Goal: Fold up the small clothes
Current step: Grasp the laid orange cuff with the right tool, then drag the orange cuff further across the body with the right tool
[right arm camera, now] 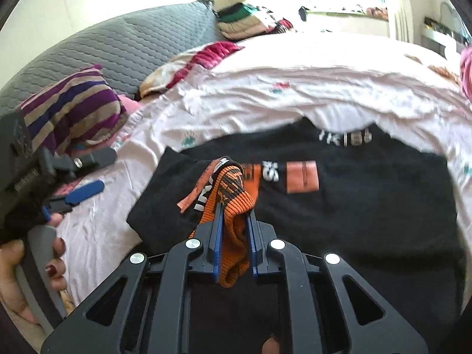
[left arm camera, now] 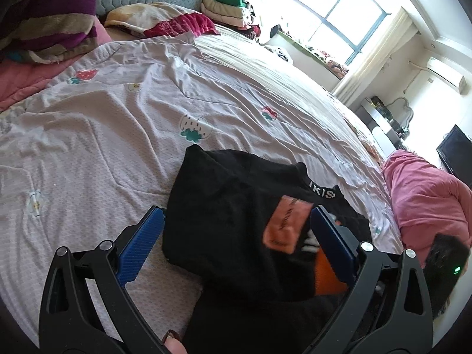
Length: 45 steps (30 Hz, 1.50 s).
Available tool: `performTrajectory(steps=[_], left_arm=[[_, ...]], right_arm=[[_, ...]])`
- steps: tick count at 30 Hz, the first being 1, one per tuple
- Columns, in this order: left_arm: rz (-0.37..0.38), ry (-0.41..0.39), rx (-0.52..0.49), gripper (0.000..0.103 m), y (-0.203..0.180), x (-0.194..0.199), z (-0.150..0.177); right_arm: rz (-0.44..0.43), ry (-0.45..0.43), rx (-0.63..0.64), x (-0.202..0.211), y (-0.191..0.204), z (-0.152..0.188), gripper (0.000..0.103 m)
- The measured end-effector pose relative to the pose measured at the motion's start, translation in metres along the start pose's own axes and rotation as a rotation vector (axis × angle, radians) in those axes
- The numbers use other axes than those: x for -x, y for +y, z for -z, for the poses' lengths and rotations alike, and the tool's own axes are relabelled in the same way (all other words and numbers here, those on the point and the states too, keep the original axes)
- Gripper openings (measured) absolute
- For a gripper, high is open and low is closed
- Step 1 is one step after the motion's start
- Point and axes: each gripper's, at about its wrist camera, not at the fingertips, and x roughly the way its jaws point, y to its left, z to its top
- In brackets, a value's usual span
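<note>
In the left wrist view, the left gripper (left arm camera: 236, 230) hangs low over a bed sheet (left arm camera: 118, 124) printed with small strawberries, its jaws spread wide with blue pads on either side of a black garment (left arm camera: 230, 206). The garment lies on the sheet, part folded, with a white-lettered collar and an orange patch (left arm camera: 283, 221) showing near the right-hand pad. Neither pad clearly presses the cloth. A striped pillow (left arm camera: 47, 11) and a stack of folded clothes (left arm camera: 227, 6) sit at the far side of the bed, and a pink blanket (left arm camera: 424, 194) lies at the right. In the right wrist view, the right gripper (right arm camera: 234, 209) has its jaws drawn narrow on an orange ribbed cuff (right arm camera: 233, 206) of the black garment, lifting that fold above the rest of the cloth, which spreads flat on the sheet beyond. The left gripper (right arm camera: 76, 177) appears at the left edge just beside the garment, held by a hand (right arm camera: 29, 271) with dark red nails, its blue pads apart.
</note>
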Motion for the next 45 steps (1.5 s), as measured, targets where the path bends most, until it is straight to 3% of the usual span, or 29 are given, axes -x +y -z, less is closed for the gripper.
performTrajectory(steps=[14,30,38,45], left_arm=[[-0.022,-0.003,0.013,0.093,0.005,-0.001,-0.002],[-0.037,0.010,-0.050,0.093,-0.016,-0.015,0.002],[-0.054,0.022,-0.178,0.093,-0.050,-0.028,-0.006],[-0.033,0.096,-0.291,0.093,-0.079,-0.057,-0.004]], right_arm=[[0.103,-0.082,0.061,0.032,-0.028,-0.031,0.013],[0.234,-0.132,0.049,0.062,-0.079,-0.034,0.013],[0.265,-0.130,0.024,0.069,-0.101,-0.026,0.012],[0.274,-0.122,0.000,0.068,-0.118,-0.021,0.012]])
